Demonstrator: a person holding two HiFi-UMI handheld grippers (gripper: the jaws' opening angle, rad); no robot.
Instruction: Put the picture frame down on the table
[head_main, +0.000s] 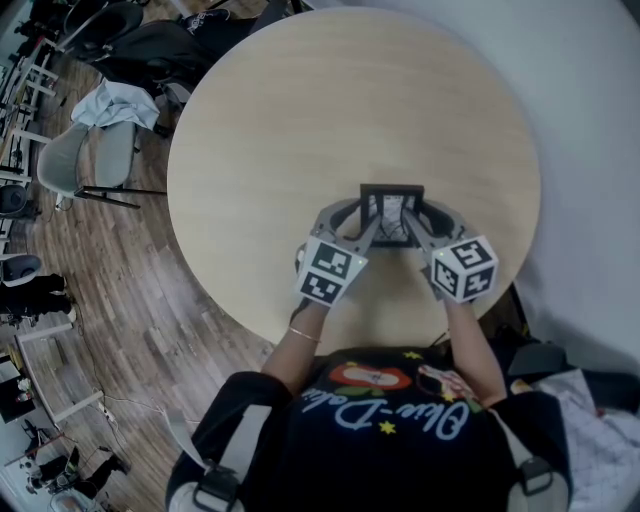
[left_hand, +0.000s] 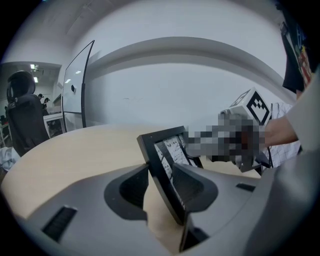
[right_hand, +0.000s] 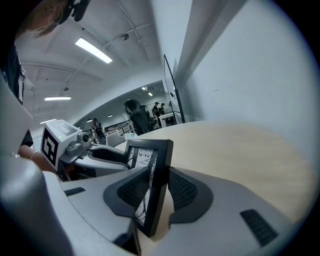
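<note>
The person wears a black T-shirt printed with pale cursive lettering, small yellow stars and a red-and-white motif. Grey shoulder straps end in black buckles, and a thin bracelet circles the left wrist. The left hand-held gripper and right hand-held gripper have smooth grey moulded shells, dark ribbed pads and small slotted recesses. Each carries a white cube with black square markers.

The left forearm and right forearm were held forward, angled downward. The left gripper and right gripper were turned inward and closed on opposite side edges of the picture frame.
</note>
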